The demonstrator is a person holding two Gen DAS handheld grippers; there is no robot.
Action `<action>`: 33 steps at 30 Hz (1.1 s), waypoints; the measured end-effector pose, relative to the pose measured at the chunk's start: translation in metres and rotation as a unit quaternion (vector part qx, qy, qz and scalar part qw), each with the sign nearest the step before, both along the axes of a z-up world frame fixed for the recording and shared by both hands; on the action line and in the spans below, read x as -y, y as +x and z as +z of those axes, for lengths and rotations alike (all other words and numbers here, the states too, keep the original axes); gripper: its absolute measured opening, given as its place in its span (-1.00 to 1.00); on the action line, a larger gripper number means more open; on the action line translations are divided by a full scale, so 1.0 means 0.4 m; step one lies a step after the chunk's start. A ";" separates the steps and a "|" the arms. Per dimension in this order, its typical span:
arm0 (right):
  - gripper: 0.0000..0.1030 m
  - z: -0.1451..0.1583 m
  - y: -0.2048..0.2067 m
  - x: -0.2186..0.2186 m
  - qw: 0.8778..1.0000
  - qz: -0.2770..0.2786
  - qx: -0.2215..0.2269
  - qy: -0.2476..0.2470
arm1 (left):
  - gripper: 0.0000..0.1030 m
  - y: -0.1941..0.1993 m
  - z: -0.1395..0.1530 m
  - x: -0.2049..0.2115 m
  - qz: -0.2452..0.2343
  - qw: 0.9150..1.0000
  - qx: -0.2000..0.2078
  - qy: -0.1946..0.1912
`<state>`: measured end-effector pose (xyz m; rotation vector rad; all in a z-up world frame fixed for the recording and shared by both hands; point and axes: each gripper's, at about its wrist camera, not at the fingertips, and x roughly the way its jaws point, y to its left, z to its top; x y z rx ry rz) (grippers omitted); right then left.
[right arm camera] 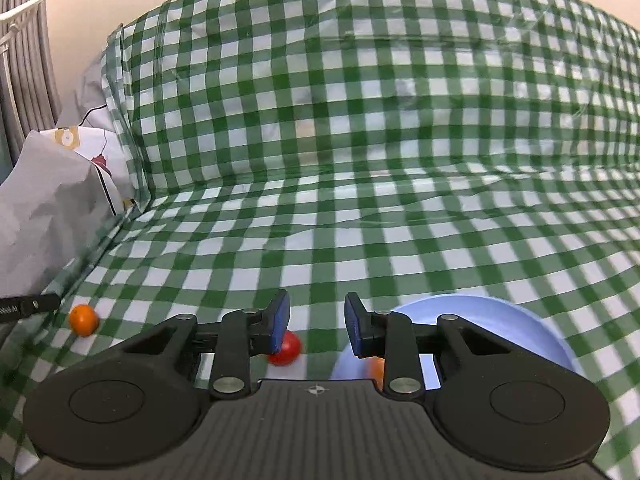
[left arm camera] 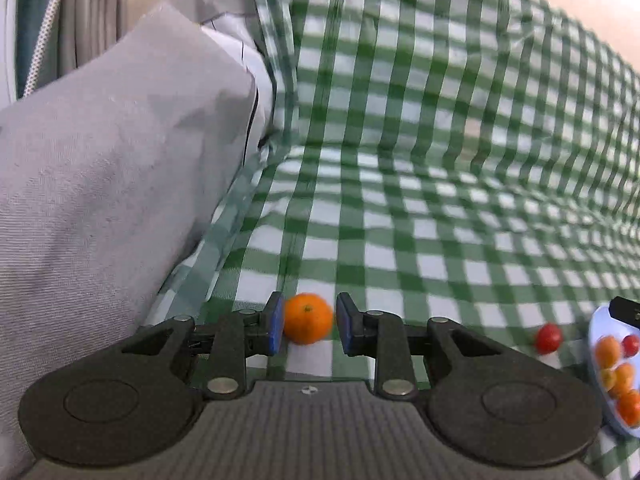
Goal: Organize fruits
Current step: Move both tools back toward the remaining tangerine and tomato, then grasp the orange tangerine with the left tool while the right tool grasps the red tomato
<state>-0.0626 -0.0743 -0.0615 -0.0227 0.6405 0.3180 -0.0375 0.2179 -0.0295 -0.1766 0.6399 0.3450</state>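
Note:
A small orange (left arm camera: 308, 318) lies on the green checked cloth (left arm camera: 400, 248) between the fingers of my left gripper (left arm camera: 308, 323). Its left pad is against the fruit and a thin gap shows at the right pad. The same orange (right arm camera: 83, 320) sits far left in the right wrist view. A red tomato (right arm camera: 287, 350) lies on the cloth, partly hidden behind the left finger of my right gripper (right arm camera: 316, 326), which is open and holds nothing. To the right of it stands a light blue bowl (right arm camera: 500, 316). In the left wrist view the bowl (left arm camera: 596, 320) holds several orange and red fruits, with the tomato (left arm camera: 548, 338) beside it.
A grey pillow (left arm camera: 100, 180) rises close on the left, also visible as the pillow (right arm camera: 40, 208) in the right wrist view. The checked cloth climbs over a backrest (right arm camera: 360, 100) behind. A dark tip of the other gripper (right arm camera: 28, 304) pokes in at the left edge.

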 end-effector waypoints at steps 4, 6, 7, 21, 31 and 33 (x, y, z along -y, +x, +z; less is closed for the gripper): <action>-0.20 -0.038 0.027 -0.053 1.000 0.017 -0.012 -0.010 | 0.25 0.025 -0.016 -0.003 -0.010 1.000 -0.005 0.024; -0.07 -0.060 0.041 -0.084 0.999 0.021 -0.018 -0.024 | 0.29 0.034 -0.023 -0.012 -0.006 0.999 -0.008 0.031; -0.06 -0.071 0.049 -0.098 0.999 0.022 -0.023 -0.027 | 0.29 0.038 -0.030 -0.014 -0.007 0.999 -0.012 0.032; -0.19 -0.171 0.108 -0.189 0.991 -0.007 -0.063 -0.115 | -0.19 0.078 -0.066 -0.003 -0.021 0.996 -0.052 0.067; -0.38 -0.114 0.053 -0.149 0.997 0.034 -0.043 -0.057 | -0.22 0.040 -0.037 0.032 -0.046 0.997 -0.007 0.058; -0.38 -0.101 0.030 -0.146 0.996 0.055 -0.046 -0.050 | -0.22 0.033 -0.033 0.055 -0.061 0.997 -0.005 0.055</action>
